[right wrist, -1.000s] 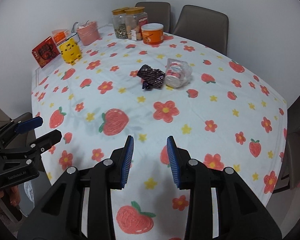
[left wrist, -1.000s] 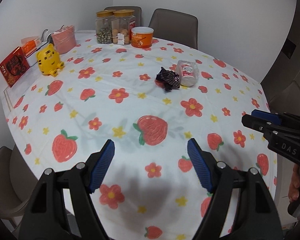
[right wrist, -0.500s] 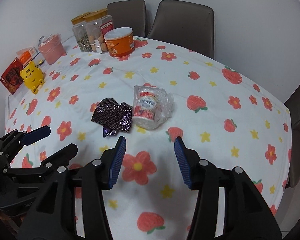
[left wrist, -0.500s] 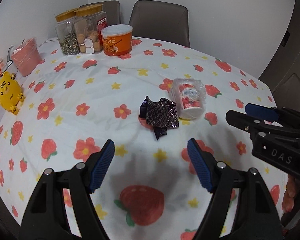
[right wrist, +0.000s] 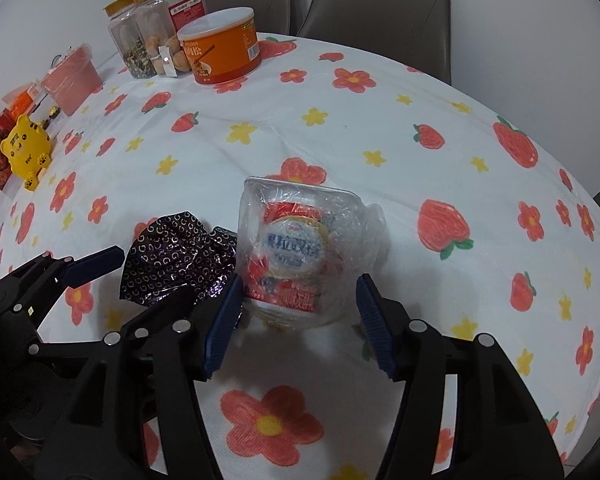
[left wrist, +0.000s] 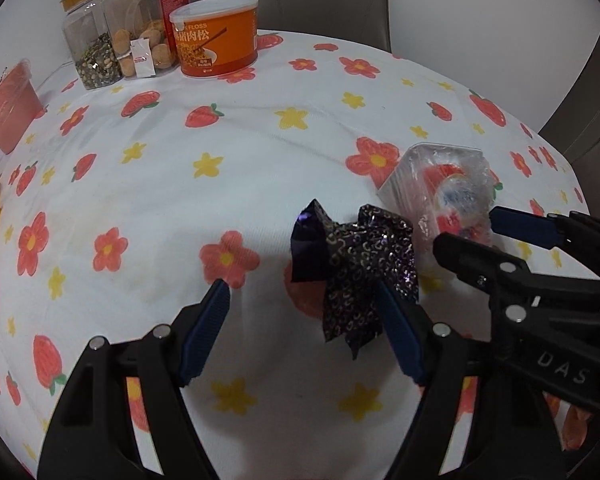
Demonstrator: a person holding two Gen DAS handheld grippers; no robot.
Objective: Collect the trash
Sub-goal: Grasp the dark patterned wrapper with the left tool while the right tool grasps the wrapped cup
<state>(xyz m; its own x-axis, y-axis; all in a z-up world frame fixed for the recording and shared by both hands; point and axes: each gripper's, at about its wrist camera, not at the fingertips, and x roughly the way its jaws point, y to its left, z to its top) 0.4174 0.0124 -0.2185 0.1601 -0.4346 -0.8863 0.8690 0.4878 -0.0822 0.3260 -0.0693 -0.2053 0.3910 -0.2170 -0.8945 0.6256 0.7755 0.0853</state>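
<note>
A crumpled dark purple foil wrapper [left wrist: 356, 268] lies on the flowered tablecloth; it also shows in the right wrist view [right wrist: 176, 256]. Just right of it lies a clear plastic-wrapped cup [right wrist: 300, 252], also in the left wrist view [left wrist: 448, 192]. My left gripper [left wrist: 304, 332] is open, its right finger against the wrapper's near edge. My right gripper [right wrist: 296, 316] is open, its jaws on either side of the cup's near end. Neither holds anything.
At the table's far side stand an orange tin [left wrist: 216, 36], two clear food jars [left wrist: 120, 40] and a pink tub [right wrist: 72, 80]. A yellow tiger toy [right wrist: 26, 148] sits at the left edge. Grey chairs [right wrist: 380, 4] stand behind the table.
Both grippers have moved forward over the table to the trash. The right gripper has opened wider and now straddles the cup; the left has reached the wrapper.
</note>
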